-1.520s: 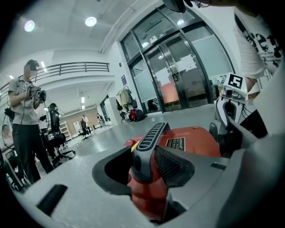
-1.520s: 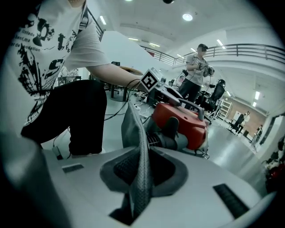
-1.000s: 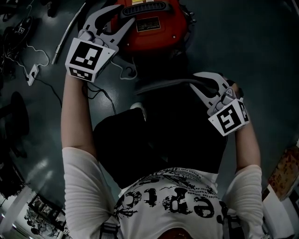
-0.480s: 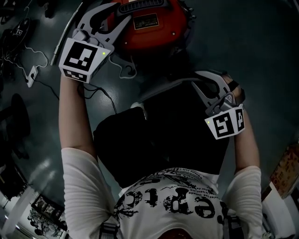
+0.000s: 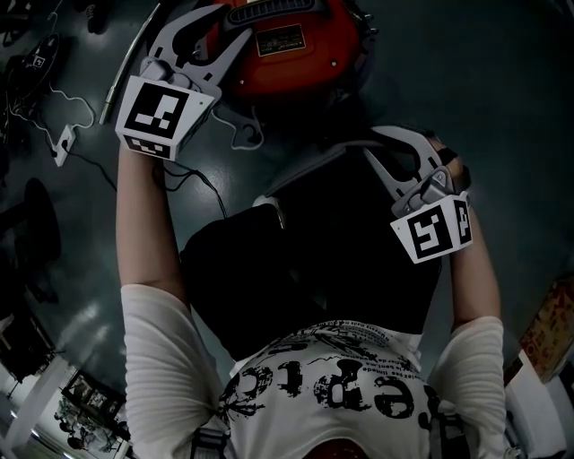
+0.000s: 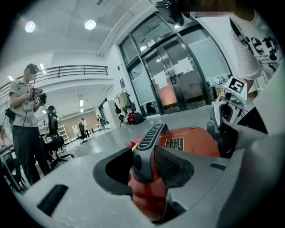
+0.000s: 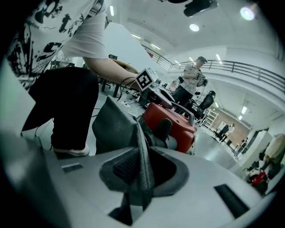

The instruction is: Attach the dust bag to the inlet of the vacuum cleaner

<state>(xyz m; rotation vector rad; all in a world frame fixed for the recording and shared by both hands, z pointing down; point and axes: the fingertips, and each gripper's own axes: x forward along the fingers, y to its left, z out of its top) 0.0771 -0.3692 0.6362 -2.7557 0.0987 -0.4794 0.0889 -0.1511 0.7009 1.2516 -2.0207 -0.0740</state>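
The red vacuum cleaner (image 5: 291,49) stands on the floor at the top of the head view. My left gripper (image 5: 235,25) reaches over it. In the left gripper view my left gripper (image 6: 149,153) is shut on the vacuum's dark grey carry handle (image 6: 151,133), with the red body (image 6: 191,140) behind. My right gripper (image 5: 372,148) sits lower right, shut on a fold of the dark dust bag (image 5: 309,172). In the right gripper view the bag's fabric (image 7: 113,127) runs from my right gripper (image 7: 141,171) toward the vacuum (image 7: 171,120).
A power strip with a white cable (image 5: 63,139) and a metal tube (image 5: 134,58) lie on the floor at the left. The wearer's white shoe (image 7: 71,151) is beside the bag. A person (image 6: 24,120) stands at the left, and glass doors (image 6: 178,75) are beyond.
The left gripper has shifted slightly up and left over the vacuum's handle. The right gripper has risen a little with the bag's edge in it.
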